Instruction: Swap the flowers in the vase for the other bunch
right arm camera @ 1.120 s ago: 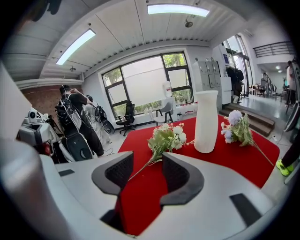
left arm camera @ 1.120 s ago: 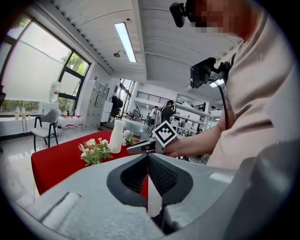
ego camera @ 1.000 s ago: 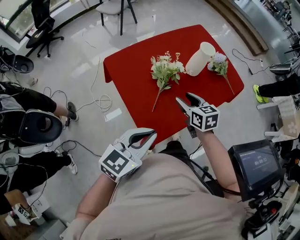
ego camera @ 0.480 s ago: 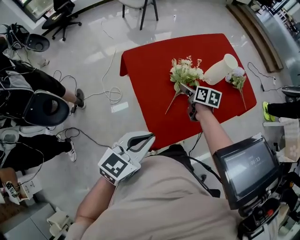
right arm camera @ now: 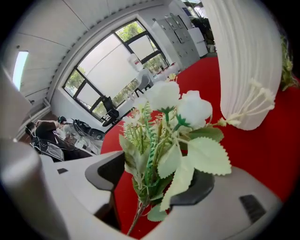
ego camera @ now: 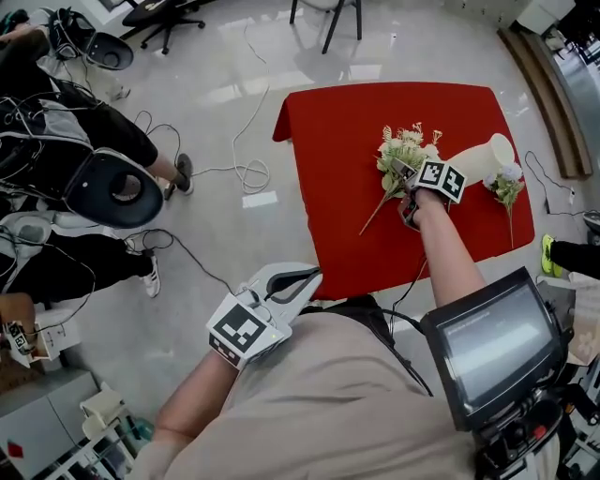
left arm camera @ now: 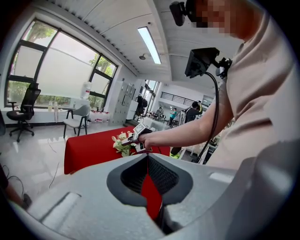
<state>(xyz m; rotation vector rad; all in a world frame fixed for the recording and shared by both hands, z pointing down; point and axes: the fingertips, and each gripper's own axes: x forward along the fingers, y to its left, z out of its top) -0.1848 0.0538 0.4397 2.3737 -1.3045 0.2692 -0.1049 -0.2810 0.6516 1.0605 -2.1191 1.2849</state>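
Observation:
On the red table (ego camera: 337, 225) lies a bunch of white flowers with green leaves (ego camera: 401, 152). A white ribbed vase (ego camera: 480, 157) lies on its side just to its right, and a second, paler bunch (ego camera: 507, 184) rests at the vase's mouth. My right gripper (ego camera: 402, 187) is down over the white bunch. In the right gripper view the leaves and stems (right arm camera: 161, 140) stand between its jaws. The jaws have just been closing, and a gap still shows at each pad. My left gripper (ego camera: 313, 276) hangs shut and empty near my body, off the table.
The table's near edge (ego camera: 375, 281) is just ahead of my torso. Seated people (ego camera: 56, 122) and loose cables (ego camera: 246, 173) take up the floor to the left. A chair (ego camera: 328, 14) stands beyond the table, and a screen on a rig (ego camera: 492, 352) is at lower right.
My right gripper has gone forward and down from the table's near edge to the white bunch, so the stems now stand between its jaws. The left gripper has shifted only slightly.

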